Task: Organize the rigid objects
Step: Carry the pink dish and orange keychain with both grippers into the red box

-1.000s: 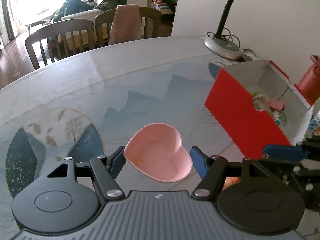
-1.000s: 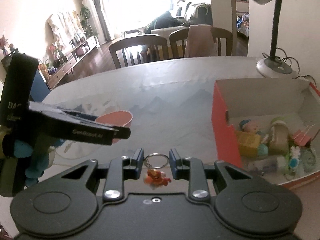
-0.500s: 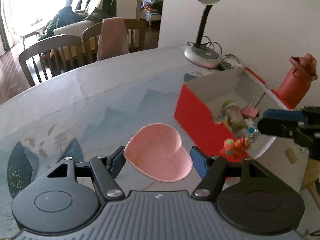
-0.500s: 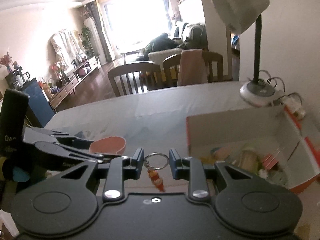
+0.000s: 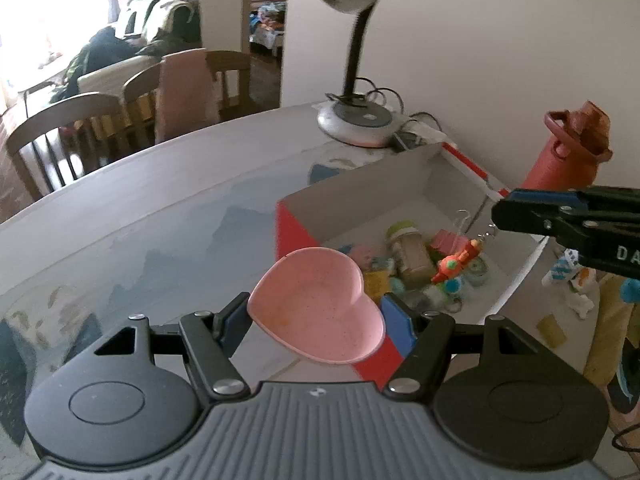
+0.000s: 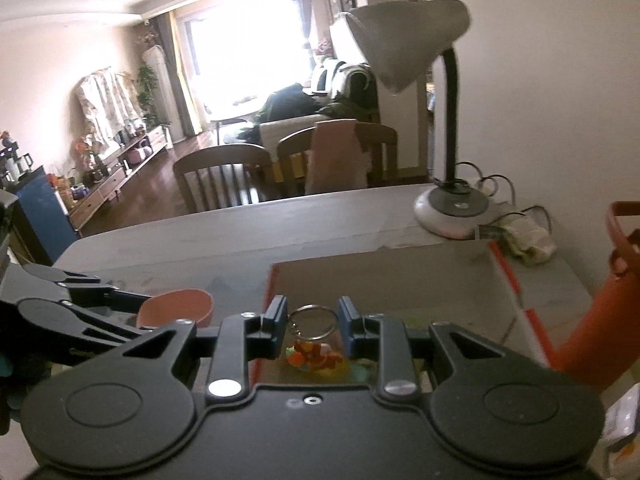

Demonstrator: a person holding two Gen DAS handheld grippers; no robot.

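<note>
My left gripper (image 5: 316,313) is shut on a pink heart-shaped bowl (image 5: 320,300), held in the air over the near left corner of the red box (image 5: 294,232). The box is open, white inside, and holds several small items. My right gripper (image 6: 313,320) is shut on the metal ring of a keychain (image 6: 313,323). Its orange toy (image 5: 456,260) dangles over the box's contents. In the left wrist view the right gripper (image 5: 499,210) reaches in from the right above the box. In the right wrist view the bowl (image 6: 176,312) and left gripper (image 6: 132,304) sit at the lower left.
A desk lamp (image 5: 356,120) stands on the table behind the box, with cables by its base. An orange-red bottle (image 5: 560,156) rises right of the box against the wall. Small loose items lie right of the box. Wooden chairs (image 5: 60,140) line the table's far edge.
Both grippers rose and swung right toward the box. The keychain went from beside the box to hanging over its inside. The bowl now overlaps the box's corner.
</note>
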